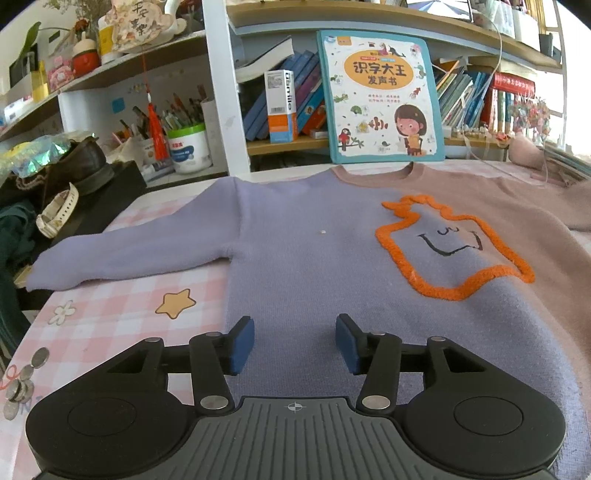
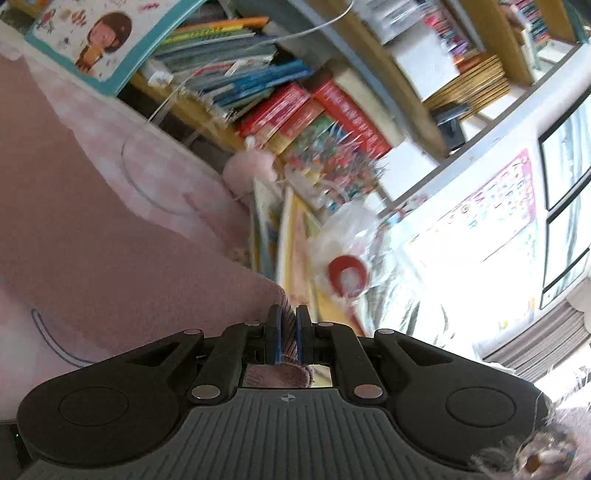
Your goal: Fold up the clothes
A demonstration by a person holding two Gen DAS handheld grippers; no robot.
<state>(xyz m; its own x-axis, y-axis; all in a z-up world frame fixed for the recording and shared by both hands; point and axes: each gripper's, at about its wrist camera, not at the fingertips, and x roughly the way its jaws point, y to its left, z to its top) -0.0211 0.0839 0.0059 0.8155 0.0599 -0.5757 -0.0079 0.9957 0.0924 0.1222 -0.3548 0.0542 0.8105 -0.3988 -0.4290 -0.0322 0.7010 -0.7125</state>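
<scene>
A crowded bookshelf [image 1: 369, 22] backs my desk with its pink checked cloth [image 1: 110, 306]. The lilac-and-dusty-pink knit sweater with an orange outline patch [image 1: 314, 236] lies flat, collar toward the far edge. My left gripper [image 1: 294, 345] hovers spread wide over the hem; my right gripper [image 2: 289, 332] pinches the pink sleeve cuff [image 2: 284, 334], probably for folding inward. The near-left corner offers room.

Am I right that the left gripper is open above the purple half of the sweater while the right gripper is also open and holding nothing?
Not quite. The left gripper is indeed open above the purple half of the sweater, but the right gripper is not open: the right wrist view shows its jaws shut on the pink sleeve cuff, with ribbed fabric pinched between the blue pads.
</scene>
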